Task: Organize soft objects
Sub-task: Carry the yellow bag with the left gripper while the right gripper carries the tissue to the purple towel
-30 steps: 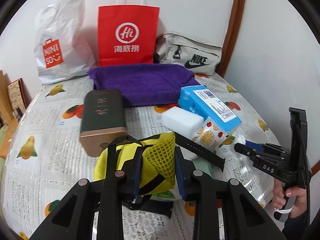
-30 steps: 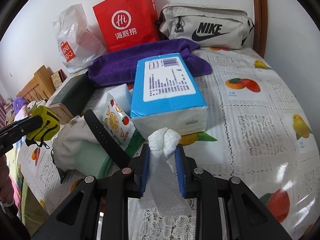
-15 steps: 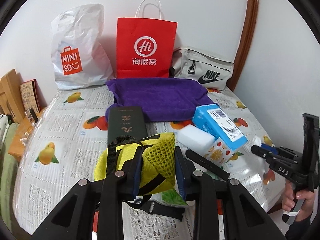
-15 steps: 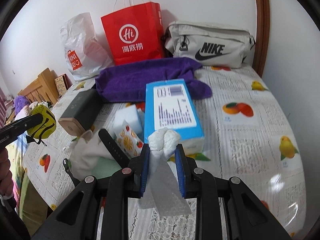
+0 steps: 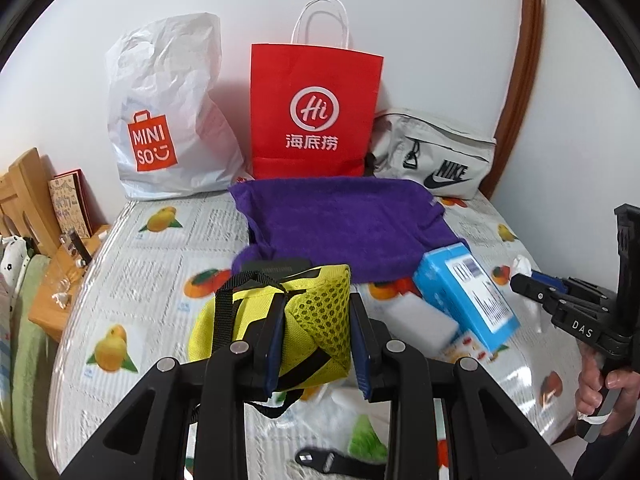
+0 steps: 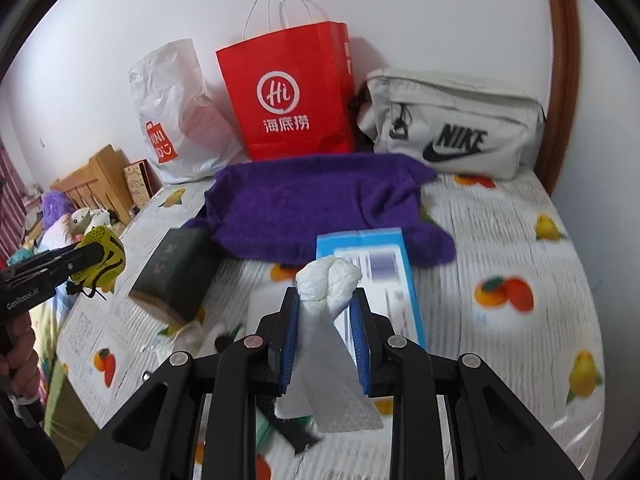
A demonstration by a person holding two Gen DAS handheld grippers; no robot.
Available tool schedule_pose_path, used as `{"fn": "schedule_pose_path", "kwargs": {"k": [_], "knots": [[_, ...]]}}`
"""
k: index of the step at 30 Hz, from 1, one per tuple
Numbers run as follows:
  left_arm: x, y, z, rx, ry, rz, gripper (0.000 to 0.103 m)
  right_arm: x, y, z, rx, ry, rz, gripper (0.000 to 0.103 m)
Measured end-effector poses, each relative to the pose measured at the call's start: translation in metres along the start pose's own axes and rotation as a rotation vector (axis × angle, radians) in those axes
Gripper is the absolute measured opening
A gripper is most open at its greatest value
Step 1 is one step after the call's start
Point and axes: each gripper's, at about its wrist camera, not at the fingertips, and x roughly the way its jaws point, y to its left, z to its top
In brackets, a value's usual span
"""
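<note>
claw (image 5: 316, 336): black arms | blue pads | silver screws | "DAS" marking

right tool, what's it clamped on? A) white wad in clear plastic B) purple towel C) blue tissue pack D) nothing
A: the right tool is shut on the white wad in clear plastic; the blue tissue pack and purple towel lie on the table beyond it.

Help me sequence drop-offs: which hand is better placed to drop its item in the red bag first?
Probably left: its yellow mesh pouch lines up below the red bag; the right's white tissue wad sits further right.
</note>
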Motion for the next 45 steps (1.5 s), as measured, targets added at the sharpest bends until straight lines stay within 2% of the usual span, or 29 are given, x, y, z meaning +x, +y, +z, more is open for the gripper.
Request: {"fn": "schedule_pose_path", "kwargs": {"k": [8, 18, 32, 39, 45], "knots": [[0.024, 0.006, 0.040, 0.004, -0.003, 0.054, 0.028, 0.032, 0.004, 0.046, -0.039, 0.005, 0.016, 0.025], [0.073, 0.010, 0.081, 0.024, 0.020, 0.083, 0.028, 0.084, -0.003, 0.081, -0.049, 0.039, 0.009, 0.025], [0.129, 0.004, 0.117, 0.041, 0.041, 0.085, 0.028, 0.142, -0.026, 0.106, -0.039, 0.091, 0.016, 0.025], [0.162, 0.005, 0.127, 0.038, 0.065, 0.061, 0.028, 0.165, -0.035, 0.106, -0.030, 0.134, 0.012, 0.025], [0.189, 0.001, 0.134, 0.046, 0.090, 0.083, 0.028, 0.182, -0.044, 0.105, -0.033, 0.180, -0.005, 0.025]]}}
